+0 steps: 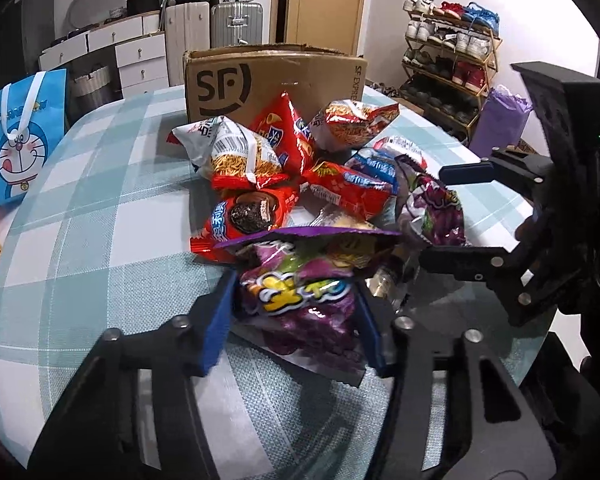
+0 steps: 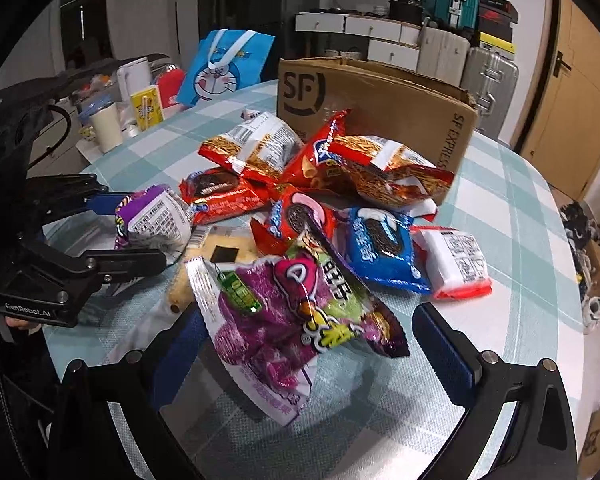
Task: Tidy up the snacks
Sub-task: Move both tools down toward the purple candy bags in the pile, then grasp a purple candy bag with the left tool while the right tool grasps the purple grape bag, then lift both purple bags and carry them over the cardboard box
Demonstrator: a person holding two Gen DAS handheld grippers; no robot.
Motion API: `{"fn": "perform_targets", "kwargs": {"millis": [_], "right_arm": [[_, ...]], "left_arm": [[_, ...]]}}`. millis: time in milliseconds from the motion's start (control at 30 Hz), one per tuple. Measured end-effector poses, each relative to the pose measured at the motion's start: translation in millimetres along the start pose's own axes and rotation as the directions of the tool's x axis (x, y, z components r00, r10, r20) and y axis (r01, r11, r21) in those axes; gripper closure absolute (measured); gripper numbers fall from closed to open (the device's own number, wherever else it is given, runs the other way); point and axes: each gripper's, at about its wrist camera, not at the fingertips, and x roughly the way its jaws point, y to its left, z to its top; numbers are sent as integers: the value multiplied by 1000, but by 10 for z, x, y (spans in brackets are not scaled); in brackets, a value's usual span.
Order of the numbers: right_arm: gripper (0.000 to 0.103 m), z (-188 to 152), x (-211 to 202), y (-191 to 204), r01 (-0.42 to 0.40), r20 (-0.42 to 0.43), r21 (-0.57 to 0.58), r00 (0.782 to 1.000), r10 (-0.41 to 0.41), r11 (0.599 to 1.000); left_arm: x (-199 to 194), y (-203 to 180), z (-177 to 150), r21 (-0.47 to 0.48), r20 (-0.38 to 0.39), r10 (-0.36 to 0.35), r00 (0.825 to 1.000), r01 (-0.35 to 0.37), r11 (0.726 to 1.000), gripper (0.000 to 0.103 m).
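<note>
Snack packets [image 2: 324, 196] lie heaped on the checked table [image 1: 100, 240] in front of the cardboard box [image 1: 272, 80], none visibly packed, so sorting seems barely begun. At the heap's near edge, the left gripper [image 1: 296, 312] pinches a purple candy bag [image 1: 300, 300]. The right gripper [image 2: 308, 344] stands spread around a second purple bag [image 2: 292, 312], pads apparently clear of it.

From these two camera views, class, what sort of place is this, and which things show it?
Most likely a lived-in home room: a loaded shoe rack, stacked suitcases, white drawers and a checked-cloth table.
</note>
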Motion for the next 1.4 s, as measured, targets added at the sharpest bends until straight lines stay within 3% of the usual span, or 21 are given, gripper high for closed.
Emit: {"fn": "perform_targets", "kwargs": {"millis": [333,400,500,733,1000,1400], "right_arm": [[1,57,93,26,-53,-38,-24,998,52,998],[15,42,87,31,-36,-38,-28,999,35,999],[24,17,43,-7,-54,-30,-10,998,54,998],[38,-86,-57,-95,-122,-1,31,993,122,992],[40,-141,-252,-110,-158,82,77,985,151,984],[40,115,-846,-300,-122,292,179,954,66,976]], "left_arm": [[-78,83,0,-45,19,-14,1000,15,999,54],[-95,95,3,-51,25,-17,1000,19,999,54],[-119,107,8,-61,36,-23,999,25,998,54],[-205,116,50,-73,76,-22,997,27,997,54],[-314,172,130,-108,123,4,992,10,994,54],[-592,303,599,-133,244,66,968,-34,990,54]]}}
